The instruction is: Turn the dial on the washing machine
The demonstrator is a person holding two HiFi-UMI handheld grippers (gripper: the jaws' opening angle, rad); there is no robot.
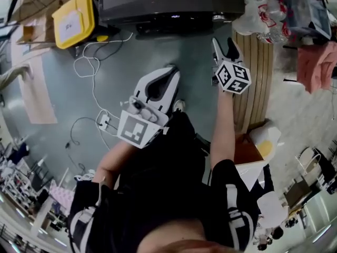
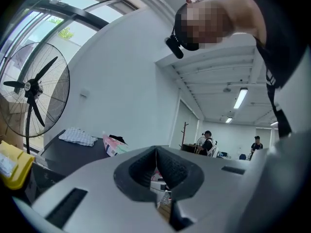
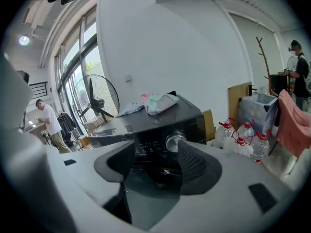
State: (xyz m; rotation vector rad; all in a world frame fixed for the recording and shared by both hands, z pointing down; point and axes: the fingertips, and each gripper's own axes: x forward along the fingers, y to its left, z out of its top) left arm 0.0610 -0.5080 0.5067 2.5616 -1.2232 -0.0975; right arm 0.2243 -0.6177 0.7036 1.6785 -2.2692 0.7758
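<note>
The black washing machine (image 1: 174,4) stands at the top of the head view, across the grey floor from me. In the right gripper view its silver dial (image 3: 175,141) shows on the front panel, some way beyond the jaws. My right gripper (image 3: 155,149) is open with nothing between its pads; in the head view the right gripper (image 1: 224,45) points toward the machine. My left gripper (image 1: 172,71) hangs lower and nearer to my body. Its pads meet with nothing between them in the left gripper view (image 2: 156,154), where the machine's dark top (image 2: 73,154) lies to the left.
A yellow bin (image 1: 73,19) and white cables (image 1: 89,73) lie on the floor to the left. A slatted wooden board (image 1: 258,73) runs along the right. Water bottles (image 3: 243,140) stand right of the machine, a standing fan (image 3: 99,103) left of it. People stand in the background.
</note>
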